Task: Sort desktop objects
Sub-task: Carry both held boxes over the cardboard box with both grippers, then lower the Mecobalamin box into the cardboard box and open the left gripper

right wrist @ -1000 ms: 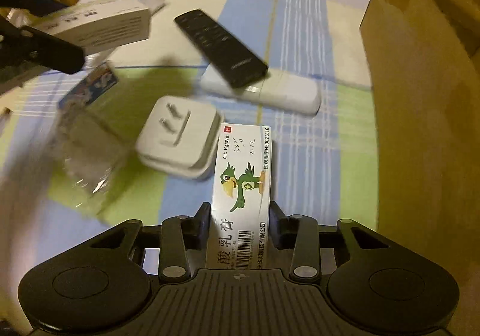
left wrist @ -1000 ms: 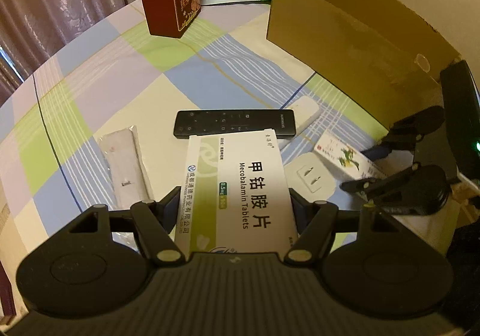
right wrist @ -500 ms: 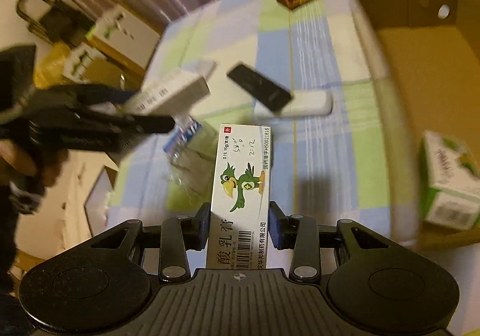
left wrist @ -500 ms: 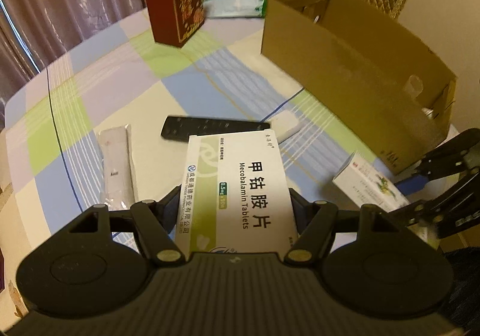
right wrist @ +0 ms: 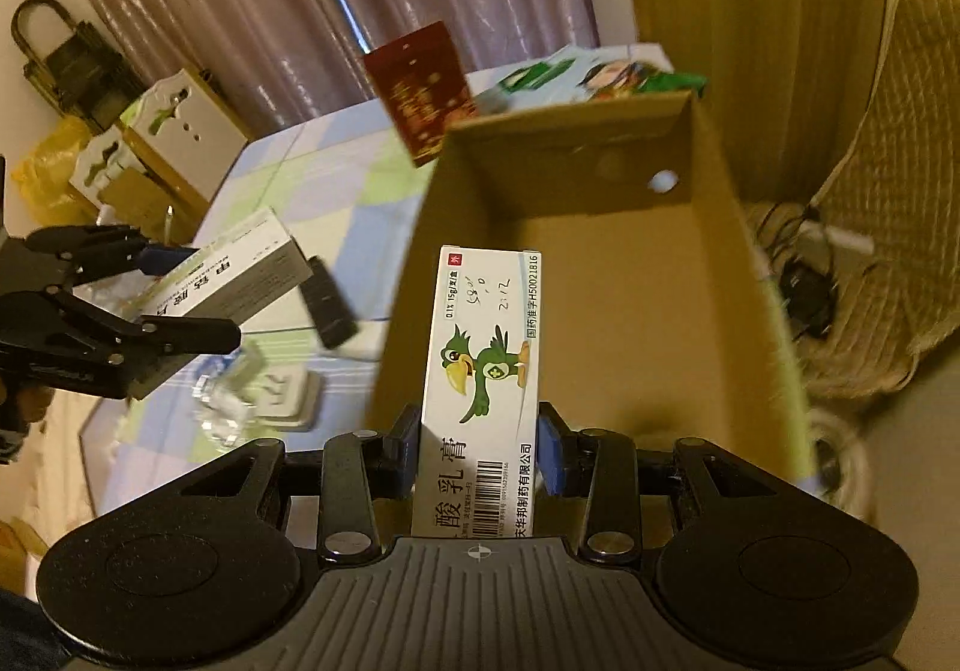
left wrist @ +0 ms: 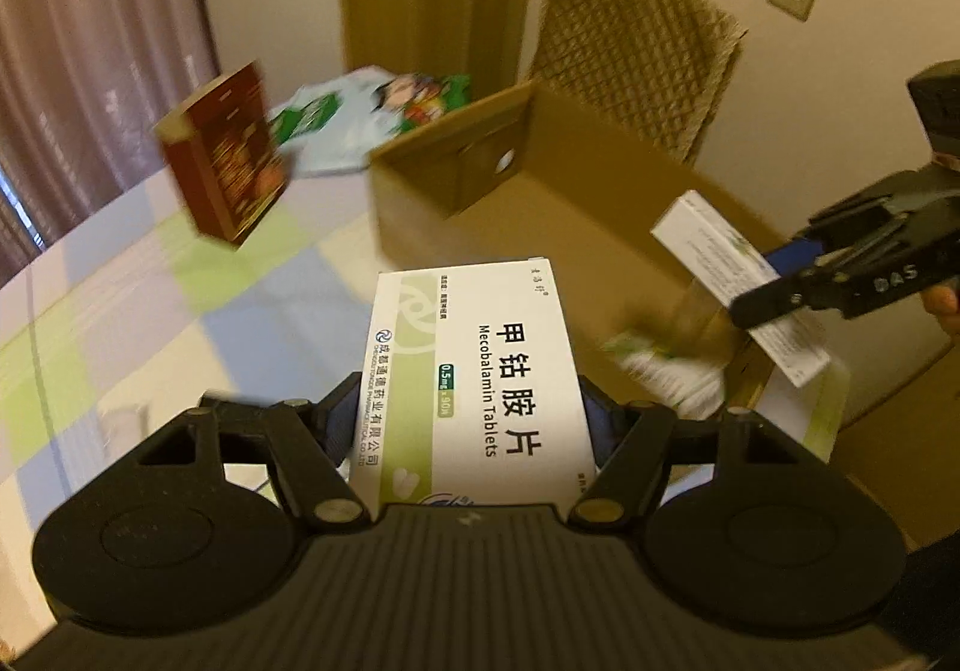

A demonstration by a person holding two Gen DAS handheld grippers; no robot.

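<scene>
1. The left gripper is clamping the tablet box above the checked cloth.
2. A red carton is standing left of the cardboard box, and its near wall is facing the tablets.
3. The right gripper is gripping the ointment box over the cardboard box.
4. The remote and plug are blurring, partly hidden.

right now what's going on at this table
A person is sorting things into the cardboard box, holding a gripper in each hand. The left gripper is shut on a white and green tablet box. The right gripper is shut on a narrow ointment box with a green bird on it, held over the open cardboard box. A remote and a white plug lie on the checked tablecloth.
</scene>
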